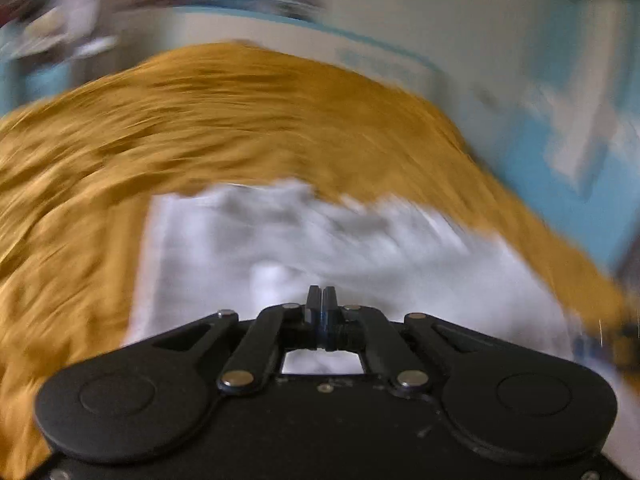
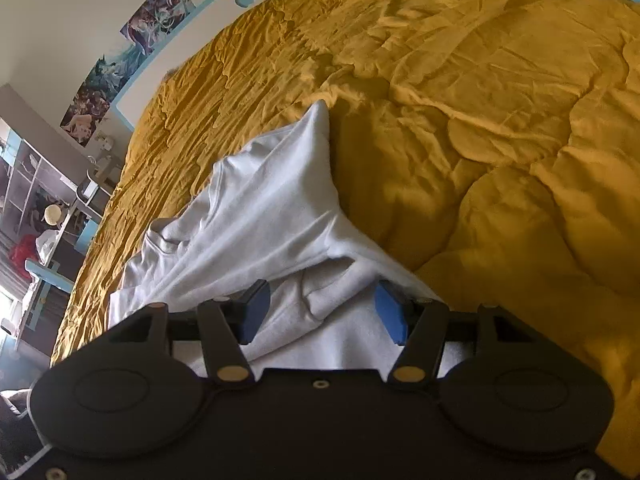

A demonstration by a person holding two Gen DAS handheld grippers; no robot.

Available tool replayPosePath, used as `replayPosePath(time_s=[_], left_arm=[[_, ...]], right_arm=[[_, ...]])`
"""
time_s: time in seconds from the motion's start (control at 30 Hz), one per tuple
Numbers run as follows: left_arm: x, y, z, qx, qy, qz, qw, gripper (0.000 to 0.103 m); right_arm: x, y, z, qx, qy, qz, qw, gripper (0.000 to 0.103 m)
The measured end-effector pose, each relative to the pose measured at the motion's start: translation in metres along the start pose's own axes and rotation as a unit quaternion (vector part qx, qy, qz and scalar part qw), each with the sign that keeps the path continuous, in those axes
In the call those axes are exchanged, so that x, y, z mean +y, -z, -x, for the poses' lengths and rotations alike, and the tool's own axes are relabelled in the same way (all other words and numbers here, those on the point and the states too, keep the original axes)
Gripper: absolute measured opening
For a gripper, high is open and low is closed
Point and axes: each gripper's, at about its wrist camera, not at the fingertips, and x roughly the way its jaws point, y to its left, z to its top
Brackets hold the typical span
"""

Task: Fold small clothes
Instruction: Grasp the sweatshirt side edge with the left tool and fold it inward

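Note:
A white garment (image 2: 272, 200) lies crumpled on a mustard-yellow bedcover (image 2: 480, 100), one corner of it drawn up into a peak. My right gripper (image 2: 322, 312) stands open over the garment's near end. Its blue pads (image 2: 254, 312) are wide apart, with folds of white cloth lying between them and draped over the fingertips. The left wrist view is heavily blurred. There my left gripper (image 1: 321, 300) is shut, its fingers pressed together with nothing visible between them, just above the white garment (image 1: 280, 240), which lies on the bedcover (image 1: 160, 120).
The bedcover is rumpled into thick folds at the right (image 2: 540, 200). Posters (image 2: 132, 44) hang on the wall behind the bed's left side. Shelves and a desk with clutter (image 2: 44, 216) stand past the bed's left edge.

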Motion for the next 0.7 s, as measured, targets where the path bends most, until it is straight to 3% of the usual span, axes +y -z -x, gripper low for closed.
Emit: replayPosePath(time_s=[0.07,0.13,0.23,0.33,0.37,0.43,0.5,0.57,0.7], left_arm=[[0.030,0.000,0.009,-0.007,-0.021,0.074,0.9970,0.000],[0.050,0.004,0.014,-0.007,-0.053,0.105,0.9930,0.000],[0.055,0.006,0.007,0.027,-0.018,0.104,0.9941,0.000],[0.020,0.002,0.003,0.030,0.012,-0.002,0.9995,0.003],[0.005,0.002,0.001,0.032,0.022,-0.044,0.9983,0.009],[-0.024,0.006,-0.003,0.038,0.040,-0.135,0.9893,0.016],[-0.046,0.014,-0.011,0.047,0.044,-0.213,0.9749,0.018],[-0.057,0.021,-0.020,0.063,0.054,-0.256,0.9632,0.018],[-0.070,0.032,-0.033,0.080,0.051,-0.285,0.9540,0.018]], right_arm=[[0.001,0.000,0.000,0.000,0.001,0.005,1.000,0.059],[0.002,0.001,0.000,0.000,0.002,0.008,1.000,0.059],[0.001,0.002,0.002,0.001,0.000,0.001,1.000,0.059],[0.002,0.002,0.003,0.001,0.004,0.003,1.000,0.059],[0.003,0.002,0.003,0.002,0.005,0.004,1.000,0.059],[0.005,0.003,0.004,0.004,0.007,0.008,1.000,0.059],[0.007,0.002,0.004,0.005,0.007,0.012,1.000,0.059],[0.008,0.001,0.004,0.005,0.005,0.014,1.000,0.059],[0.004,0.001,0.002,0.005,0.004,0.006,1.000,0.059]])
